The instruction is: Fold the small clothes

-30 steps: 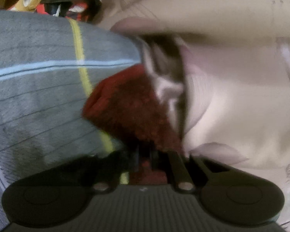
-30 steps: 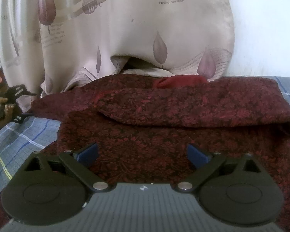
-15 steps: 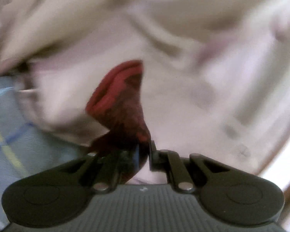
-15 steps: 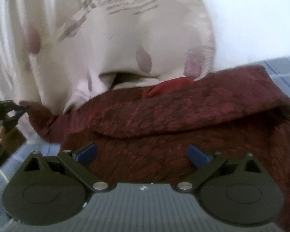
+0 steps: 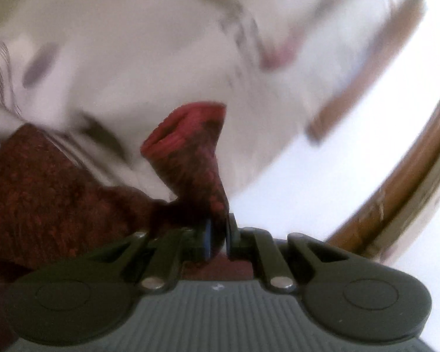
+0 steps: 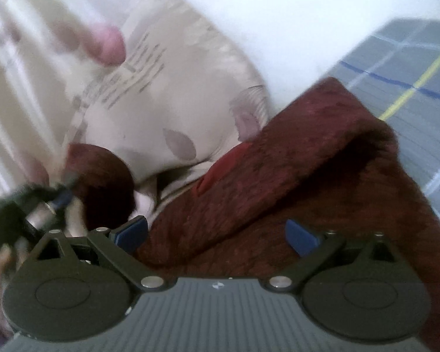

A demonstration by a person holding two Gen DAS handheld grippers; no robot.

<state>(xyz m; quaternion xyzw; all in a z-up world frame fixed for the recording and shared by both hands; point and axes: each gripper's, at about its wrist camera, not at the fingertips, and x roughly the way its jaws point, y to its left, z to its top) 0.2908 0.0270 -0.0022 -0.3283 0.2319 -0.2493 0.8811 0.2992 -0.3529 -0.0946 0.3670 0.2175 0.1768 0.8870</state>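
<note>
One dark red garment (image 6: 293, 182) lies on the checked sheet (image 6: 419, 67), a leaf-printed curtain (image 6: 167, 94) just behind it. The left gripper (image 5: 217, 234) pinches its cuff (image 5: 190, 146); the right gripper (image 6: 217, 234) hovers spread above the garment.

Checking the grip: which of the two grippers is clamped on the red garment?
The left gripper: its jaws pinch a bunched end of the red garment. The right gripper stands open above the cloth.

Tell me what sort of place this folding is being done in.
Most likely a bedroom at home. The dark red garment lies on a grey checked bedsheet, a cream leaf-print curtain hangs behind it, and a plain white wall stands beyond.
</note>
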